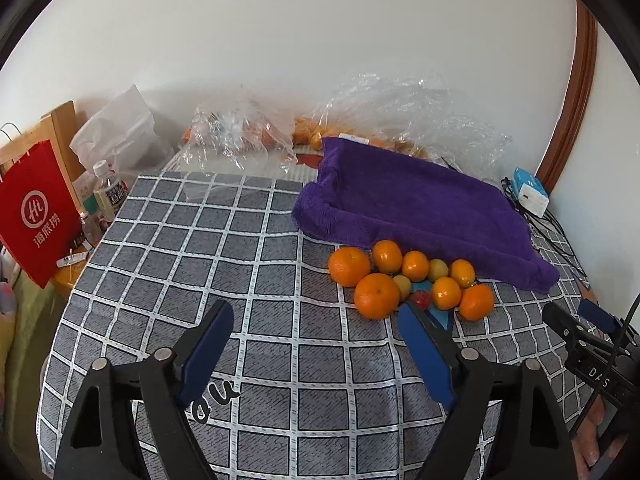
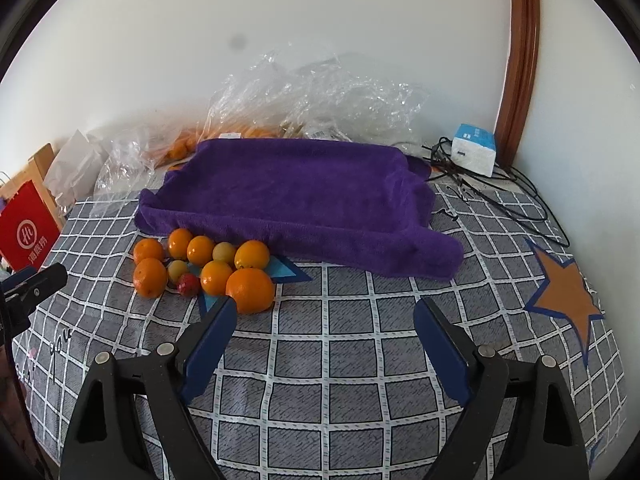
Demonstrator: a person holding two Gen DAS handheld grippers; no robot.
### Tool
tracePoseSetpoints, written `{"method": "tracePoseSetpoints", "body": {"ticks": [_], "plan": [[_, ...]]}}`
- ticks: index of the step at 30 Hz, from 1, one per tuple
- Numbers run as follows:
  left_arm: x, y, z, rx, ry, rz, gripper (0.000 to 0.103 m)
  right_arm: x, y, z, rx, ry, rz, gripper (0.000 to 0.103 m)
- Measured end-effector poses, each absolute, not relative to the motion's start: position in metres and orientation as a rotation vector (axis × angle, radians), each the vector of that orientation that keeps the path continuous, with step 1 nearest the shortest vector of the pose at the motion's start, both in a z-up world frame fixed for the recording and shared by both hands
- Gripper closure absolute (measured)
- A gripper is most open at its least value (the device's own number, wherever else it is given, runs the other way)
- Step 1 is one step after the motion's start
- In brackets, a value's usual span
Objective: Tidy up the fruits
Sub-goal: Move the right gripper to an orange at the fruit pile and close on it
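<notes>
a cluster of fruit (image 2: 208, 270) sits on the surface (image 2: 340, 360), which is covered by a grey checked cloth, right against the near edge of a purple towel (image 2: 296, 196) draped over something tray-shaped. the pile holds several oranges (image 1: 378, 295), a couple of small yellow fruits (image 2: 224, 253) and one small red fruit (image 2: 188, 284), lying partly on a blue star printed in the cloth. the left hand-held gripper (image 1: 316, 318) hangs above the cloth with its jaws released and nothing between them; its right finger's tip sits just in front of the red fruit in the left wrist view. the right hand-held gripper (image 2: 326, 314) is also released and empty, its left finger's tip close to the largest orange (image 2: 251, 290). clear plastic bags (image 2: 320, 100) with more oranges lie behind the towel by the wall. a white and blue box (image 2: 474, 150) with black cables rests at the far right, and a red paper bag (image 1: 36, 212) stands off the left edge.
</notes>
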State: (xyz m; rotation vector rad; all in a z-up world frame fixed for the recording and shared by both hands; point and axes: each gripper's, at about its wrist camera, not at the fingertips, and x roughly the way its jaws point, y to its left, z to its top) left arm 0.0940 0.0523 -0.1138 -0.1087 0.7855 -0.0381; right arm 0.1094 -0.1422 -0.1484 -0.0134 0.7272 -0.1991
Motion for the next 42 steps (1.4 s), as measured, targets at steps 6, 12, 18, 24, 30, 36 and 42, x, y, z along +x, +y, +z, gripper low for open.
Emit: {"method": "tracePoseSetpoints", "body": {"ticks": [6,12,18,24,30,36,42], "plan": [[0.11,0.058,-0.131,-0.125,0.798,-0.054,0.023,0.122,-0.139,-0.164,-0.048,0.718,-0.203,0.014],[0.127,0.061,-0.151,-0.111,0.868,-0.08,0.023,0.132,-0.137,-0.178,-0.045,0.756,-0.18,0.022],[0.131,0.066,-0.162,-0.116,0.853,-0.07,0.023,0.143,-0.135,-0.185,0.015,0.779,-0.095,0.032],[0.135,0.083,-0.171,-0.213,0.842,-0.062,0.023,0.156,-0.117,-0.195,-0.029,0.81,-0.052,0.034],[0.136,0.087,-0.179,-0.222,0.839,-0.074,0.024,0.171,-0.11,-0.207,-0.044,0.851,-0.068,0.034],[0.133,0.085,-0.178,-0.215,0.81,-0.052,0.024,0.181,-0.109,-0.213,-0.046,0.863,-0.067,0.044],[0.131,0.087,-0.175,-0.225,0.785,-0.034,0.024,0.181,-0.106,-0.214,-0.038,0.859,-0.038,0.06]]}}
